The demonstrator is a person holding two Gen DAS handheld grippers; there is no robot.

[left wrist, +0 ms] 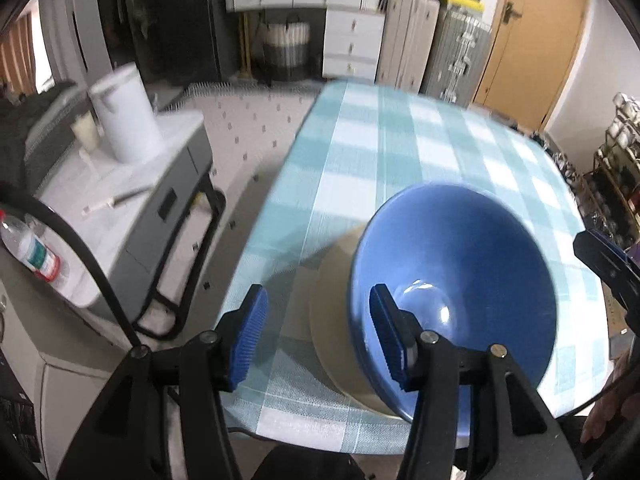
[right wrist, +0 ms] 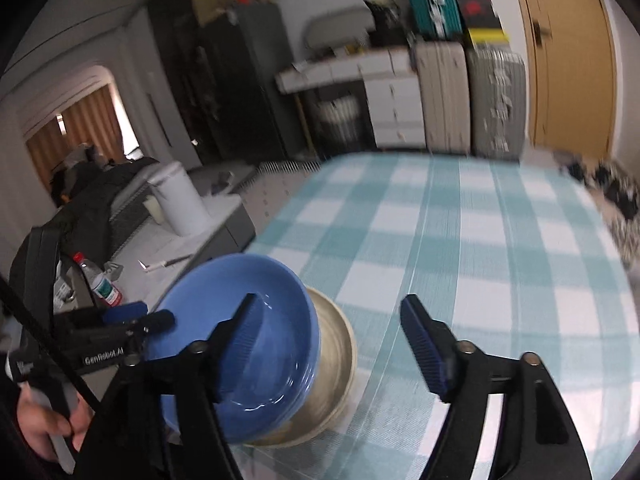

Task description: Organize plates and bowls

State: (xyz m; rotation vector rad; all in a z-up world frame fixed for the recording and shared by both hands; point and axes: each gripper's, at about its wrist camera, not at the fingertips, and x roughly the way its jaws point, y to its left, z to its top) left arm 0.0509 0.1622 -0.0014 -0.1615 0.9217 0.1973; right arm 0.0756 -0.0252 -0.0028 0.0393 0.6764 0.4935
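Left wrist view: left gripper with blue pads apart, nothing pinched between them. Its right-hand pad sits in front of the near rim of the blue bowl; contact cannot be told. The blue bowl is nested in a cream bowl, both at the near edge of the table with its teal-and-white check cloth. Right gripper's tip pokes in at the right edge. Side cabinet to the left carries a white canister and a water bottle.

Right wrist view: right gripper spread wide, empty. Stacked bowls lie behind its left finger; blue bowl, cream bowl. Left gripper hovers beside the blue bowl's left rim, a hand gripping its handle.
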